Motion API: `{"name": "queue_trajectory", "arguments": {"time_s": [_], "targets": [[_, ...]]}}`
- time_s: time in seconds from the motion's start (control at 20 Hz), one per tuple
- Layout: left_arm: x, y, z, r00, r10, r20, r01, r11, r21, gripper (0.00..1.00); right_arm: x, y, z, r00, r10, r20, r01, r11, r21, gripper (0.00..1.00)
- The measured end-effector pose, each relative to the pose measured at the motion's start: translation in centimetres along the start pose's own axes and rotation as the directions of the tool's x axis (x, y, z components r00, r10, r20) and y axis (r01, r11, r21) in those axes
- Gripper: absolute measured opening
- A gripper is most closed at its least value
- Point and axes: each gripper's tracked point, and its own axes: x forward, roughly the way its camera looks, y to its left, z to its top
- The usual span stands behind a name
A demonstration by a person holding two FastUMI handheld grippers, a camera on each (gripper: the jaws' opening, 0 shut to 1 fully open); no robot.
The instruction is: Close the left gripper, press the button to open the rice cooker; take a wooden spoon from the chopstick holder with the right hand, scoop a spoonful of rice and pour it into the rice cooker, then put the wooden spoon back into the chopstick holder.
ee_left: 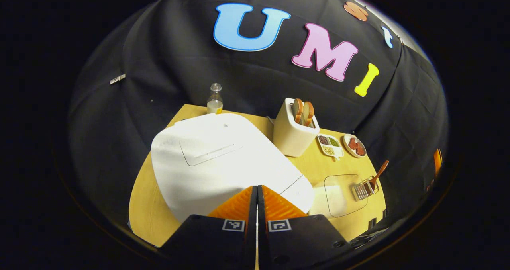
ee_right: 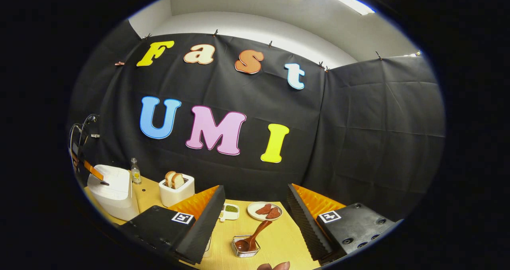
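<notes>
Left gripper (ee_left: 257,190) pinched shut, tips at the front of the closed rice cooker (ee_left: 223,162). Right gripper (ee_right: 255,218) spread wide above the wooden spoon (ee_right: 251,238), standing in its holder (ee_right: 246,248).

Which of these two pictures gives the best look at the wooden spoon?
The right gripper view: the wooden spoon sits close, ahead of the open right gripper, its bowl down in the chopstick holder and its handle leaning out. In the left gripper view the spoon is small and far off, near the table's edge.
</notes>
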Motion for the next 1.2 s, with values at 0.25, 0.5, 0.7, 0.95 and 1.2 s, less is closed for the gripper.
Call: {"name": "queue_trajectory", "arguments": {"time_s": [0.25, 0.5, 0.7, 0.95, 1.2], "targets": [[1.3, 0.3, -0.6, 0.999, 0.019, -0.034, -0.018, 0.999, 0.027, 0.07, 0.0, -0.7, -0.6, 1.000, -0.019, -0.016, 0.019, 1.000, 0.000, 0.98], [1.6, 0.3, -1.3, 0.998, 0.012, -0.066, -0.011, 1.000, 0.010, 0.08, 0.2, -0.8, -0.9, 0.999, -0.025, -0.023, 0.025, 1.000, 0.001, 0.98], [1.4, 0.2, -1.2, 0.998, 0.021, -0.063, -0.020, 0.999, 0.026, 0.08, 0.3, -0.5, -0.8, 1.000, -0.016, -0.020, 0.016, 1.000, -0.001, 0.98], [-1.8, 0.0, 4.0, 0.978, 0.061, 0.197, -0.081, 0.992, 0.095, 0.10, 0.1, -0.6, -0.8, 1.000, -0.015, -0.016, 0.014, 1.000, -0.013, 0.98], [-8.4, 1.3, 12.4, 0.808, 0.188, 0.558, -0.318, 0.937, 0.145, 0.10, -0.1, -0.7, -0.7, 1.000, -0.007, -0.015, 0.007, 1.000, -0.014, 0.98]]}}
